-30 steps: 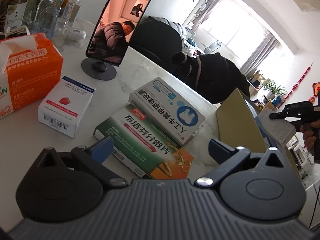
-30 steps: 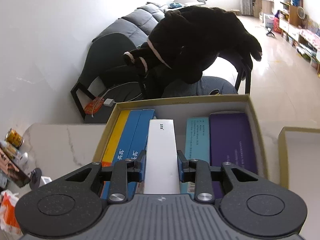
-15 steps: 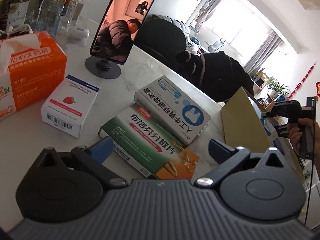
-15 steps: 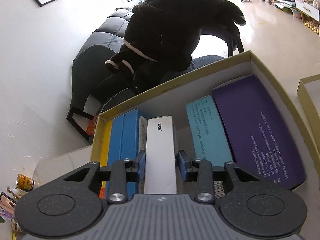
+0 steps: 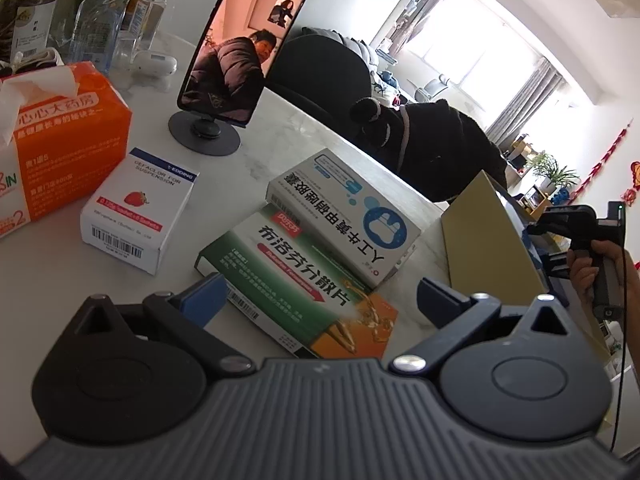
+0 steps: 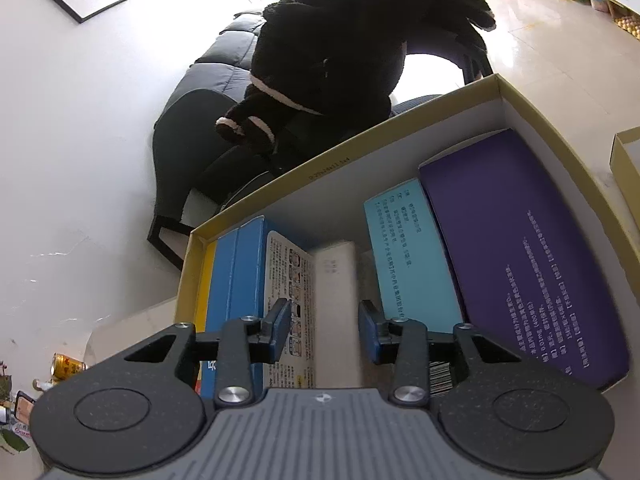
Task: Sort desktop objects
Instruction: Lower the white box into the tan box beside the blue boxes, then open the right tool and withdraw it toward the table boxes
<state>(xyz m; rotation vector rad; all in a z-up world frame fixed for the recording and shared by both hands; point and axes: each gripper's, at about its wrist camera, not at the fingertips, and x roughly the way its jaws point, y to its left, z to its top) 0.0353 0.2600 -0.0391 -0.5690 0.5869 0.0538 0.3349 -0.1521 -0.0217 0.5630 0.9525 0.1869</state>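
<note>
The big yellow-rimmed cardboard box (image 6: 532,108) is parked on the marble worktop (image 5: 280,120), and medicine cartons are seen packed inside: a purple carton (image 6: 532,248), a light blue carton (image 6: 412,256), a blue carton (image 6: 240,276) and a white carton (image 6: 336,304) standing on edge between them. The right tool (image 6: 324,330) is held just over that white carton with its jaws parted and clear of its sides, so nothing is gripped.

Out on the worktop, 3 more are laid: a green-and-orange carton (image 5: 296,292), a white-and-blue carton (image 5: 344,216) leaning on it, and a small strawberry carton (image 5: 140,212). The left tool (image 5: 320,292) is spread wide above the green one, empty.

These are probably light, thin card, easily crushed, so they're best pinched across the narrow sides.
</note>
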